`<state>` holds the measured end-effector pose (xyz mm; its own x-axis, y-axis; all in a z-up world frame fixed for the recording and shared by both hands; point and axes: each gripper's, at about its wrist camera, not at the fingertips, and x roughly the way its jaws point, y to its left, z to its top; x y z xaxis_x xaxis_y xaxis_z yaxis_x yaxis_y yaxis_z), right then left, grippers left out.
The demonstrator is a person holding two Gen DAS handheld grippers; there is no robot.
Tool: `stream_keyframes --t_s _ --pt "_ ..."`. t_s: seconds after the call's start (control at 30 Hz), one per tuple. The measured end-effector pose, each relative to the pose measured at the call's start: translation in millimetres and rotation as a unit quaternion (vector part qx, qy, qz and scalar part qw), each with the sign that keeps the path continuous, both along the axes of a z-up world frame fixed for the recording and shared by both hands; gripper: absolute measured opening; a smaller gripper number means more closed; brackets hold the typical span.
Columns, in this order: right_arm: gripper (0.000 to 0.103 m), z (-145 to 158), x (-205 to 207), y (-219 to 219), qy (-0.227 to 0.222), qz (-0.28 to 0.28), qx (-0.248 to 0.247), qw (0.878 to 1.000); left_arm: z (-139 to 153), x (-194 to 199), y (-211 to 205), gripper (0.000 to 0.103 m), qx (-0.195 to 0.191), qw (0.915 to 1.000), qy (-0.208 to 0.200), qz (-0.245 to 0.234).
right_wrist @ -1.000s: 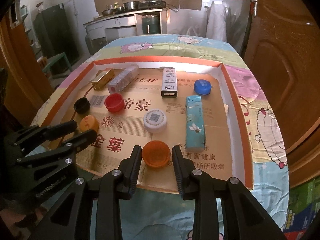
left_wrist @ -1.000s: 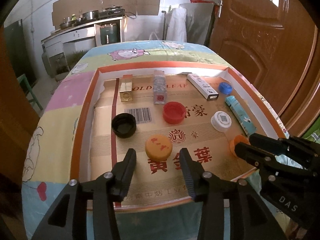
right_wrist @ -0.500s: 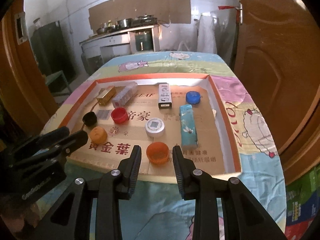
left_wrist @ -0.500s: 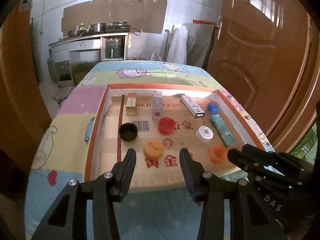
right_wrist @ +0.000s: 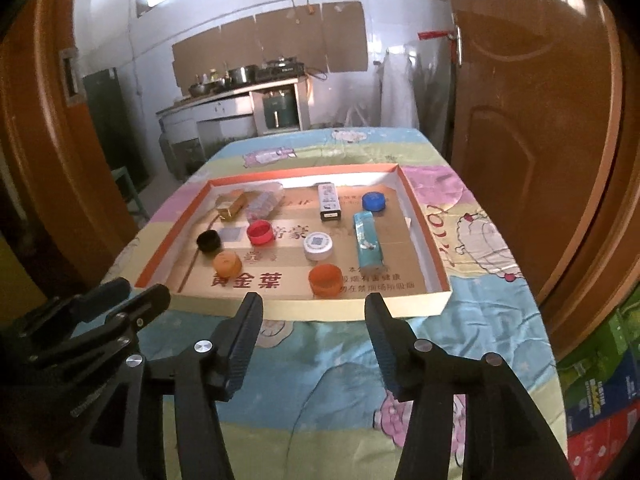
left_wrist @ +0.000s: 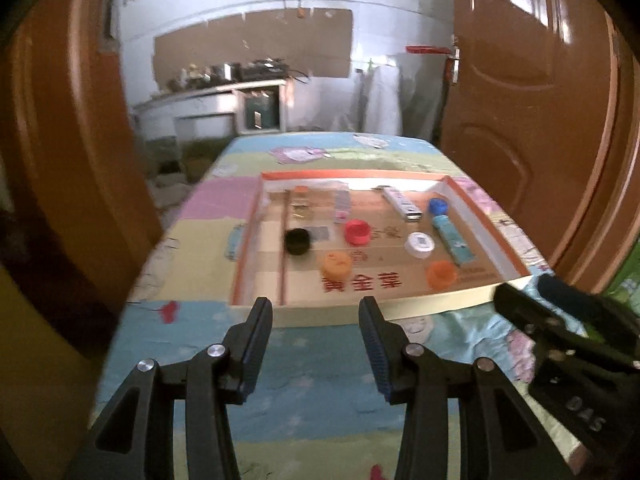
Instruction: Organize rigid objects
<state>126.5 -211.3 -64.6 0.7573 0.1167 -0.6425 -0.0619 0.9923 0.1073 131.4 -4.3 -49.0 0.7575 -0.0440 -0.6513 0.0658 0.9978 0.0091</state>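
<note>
A shallow orange-rimmed cardboard tray [right_wrist: 440, 276] lies on the table and also shows in the left wrist view [left_wrist: 242, 264]. In it lie several caps: orange [right_wrist: 325, 279], yellow-orange [right_wrist: 227, 263], white [right_wrist: 318, 245], red [right_wrist: 260, 233], black [right_wrist: 208, 239], blue [right_wrist: 373, 201]. Behind them lie a gold box [right_wrist: 231, 205], a clear case [right_wrist: 264, 201], a white-black box [right_wrist: 329, 201] and a teal lighter [right_wrist: 367, 239]. My left gripper [left_wrist: 316, 310] and right gripper [right_wrist: 314, 306] are open, empty, and held in front of the tray's near edge.
The table wears a colourful cartoon-print cloth [right_wrist: 328, 364]. A brown wooden door [right_wrist: 532, 120] stands to the right and a kitchen counter with pots [right_wrist: 240, 80] at the back. Stacked green and red boxes [right_wrist: 600, 400] sit on the floor at right.
Both grippers have pulled back from over the tray to the near side of the table. The caps that lay between their fingers stay in the tray. Both jaws stand wider.
</note>
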Motion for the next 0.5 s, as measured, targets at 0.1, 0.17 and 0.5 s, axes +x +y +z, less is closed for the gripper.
stream_keyframes --t_s 0.1,0.17,0.5 --pt "0.062 9 -16 2 -0.014 -0.005 -0.003 1.000 10 -16 6 0.045 -0.008 0.9998 -0.015 0.010" --pt "0.066 17 -27 3 -0.024 -0.005 0.000 1.000 18 -26 9 0.045 -0.020 0.9993 -0.029 0.015" --pt "0.070 47 -73 7 -0.067 -0.014 0.000 0.998 48 -64 1 0.058 -0.019 0.9973 -0.063 -0.032"
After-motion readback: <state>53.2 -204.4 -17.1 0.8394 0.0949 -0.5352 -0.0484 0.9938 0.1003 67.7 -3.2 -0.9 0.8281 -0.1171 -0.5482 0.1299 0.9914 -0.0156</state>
